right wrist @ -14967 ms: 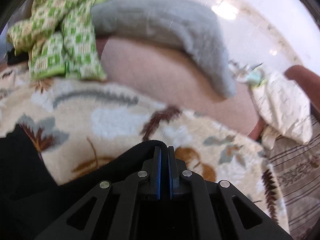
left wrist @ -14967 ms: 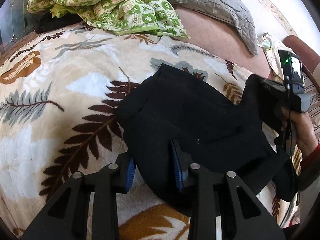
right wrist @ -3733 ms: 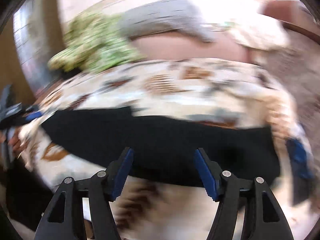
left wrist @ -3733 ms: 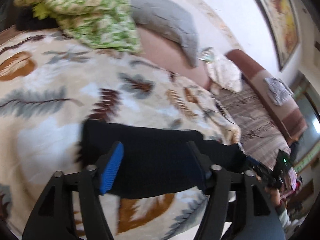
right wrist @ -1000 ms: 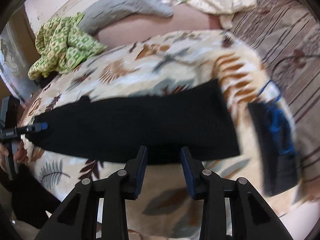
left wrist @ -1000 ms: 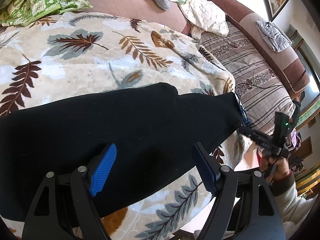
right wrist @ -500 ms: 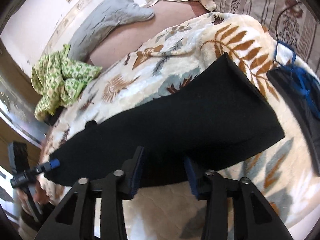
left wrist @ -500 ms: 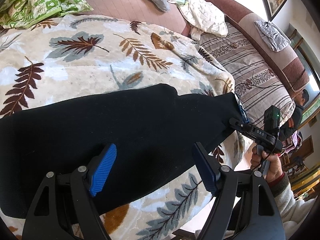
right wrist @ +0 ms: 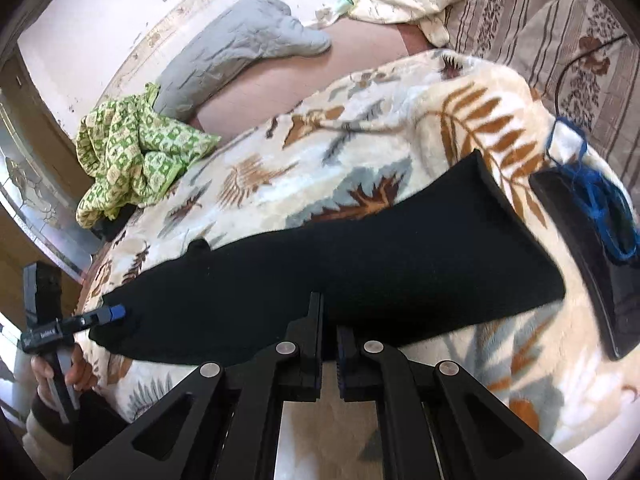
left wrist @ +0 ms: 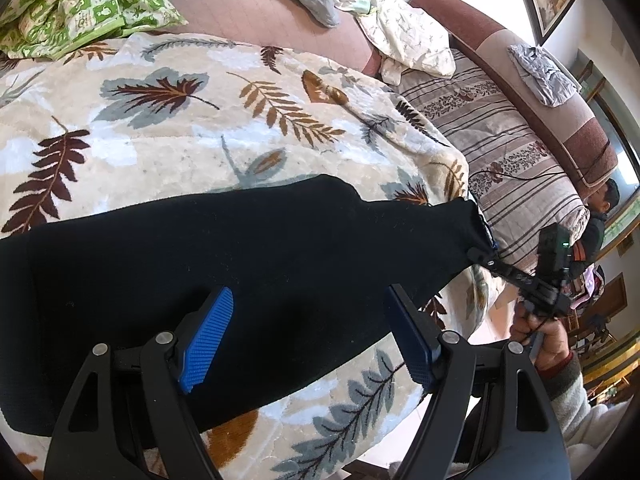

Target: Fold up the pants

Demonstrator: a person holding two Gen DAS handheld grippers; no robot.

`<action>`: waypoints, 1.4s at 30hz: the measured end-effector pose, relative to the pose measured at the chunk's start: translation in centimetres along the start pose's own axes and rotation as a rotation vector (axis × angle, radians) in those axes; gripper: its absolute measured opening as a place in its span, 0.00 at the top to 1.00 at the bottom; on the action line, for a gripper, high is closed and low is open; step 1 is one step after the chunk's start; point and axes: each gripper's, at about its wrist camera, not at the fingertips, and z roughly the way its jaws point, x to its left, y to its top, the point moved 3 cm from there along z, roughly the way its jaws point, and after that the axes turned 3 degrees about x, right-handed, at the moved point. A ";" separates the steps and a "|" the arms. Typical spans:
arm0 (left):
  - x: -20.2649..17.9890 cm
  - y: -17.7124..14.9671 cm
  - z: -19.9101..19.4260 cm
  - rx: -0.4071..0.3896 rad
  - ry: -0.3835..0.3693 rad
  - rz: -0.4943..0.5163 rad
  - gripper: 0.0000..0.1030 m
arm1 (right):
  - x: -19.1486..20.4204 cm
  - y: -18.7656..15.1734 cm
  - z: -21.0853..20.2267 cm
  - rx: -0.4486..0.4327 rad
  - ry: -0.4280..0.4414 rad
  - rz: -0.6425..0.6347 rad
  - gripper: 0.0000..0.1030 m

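- left gripper [left wrist: 308, 336]: my jaws stand wide apart over the black pants [left wrist: 240, 264], blue pads [left wrist: 206, 338] clear of the cloth, nothing clamped.
- right gripper [right wrist: 329, 350]: jaws together at the near edge of the pants [right wrist: 360, 264]. from the left wrist view its tip sits right at the far corner of the cloth and looks pinched on it (black on black, so i can't see the pads bite).
- pants lie as one long flat band across the leaf-print blanket [left wrist: 200, 120], near the blanket's front edge.
- right hand [left wrist: 540, 336] holds its handle off the blanket's right end; left hand [right wrist: 60, 376] is off the other end.
- a dark flat item with a blue cord [right wrist: 592, 200] lies just beside the pants' end.
- farther back: green checked cloth [right wrist: 132, 160], grey quilt [right wrist: 240, 48], striped sofa [left wrist: 500, 140].
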 end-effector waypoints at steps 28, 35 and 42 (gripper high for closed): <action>2.0 -0.8 -1.5 -0.112 0.371 0.034 0.21 | 5.5 -0.1 1.2 0.021 -0.167 -0.215 0.56; 2.4 -0.8 -1.7 -0.118 0.387 0.011 0.20 | 6.5 -0.3 4.4 0.062 -0.204 -0.265 0.55; 2.0 -0.7 -1.4 -0.114 0.381 0.016 0.20 | 4.4 0.4 3.7 0.060 -0.298 -0.282 0.55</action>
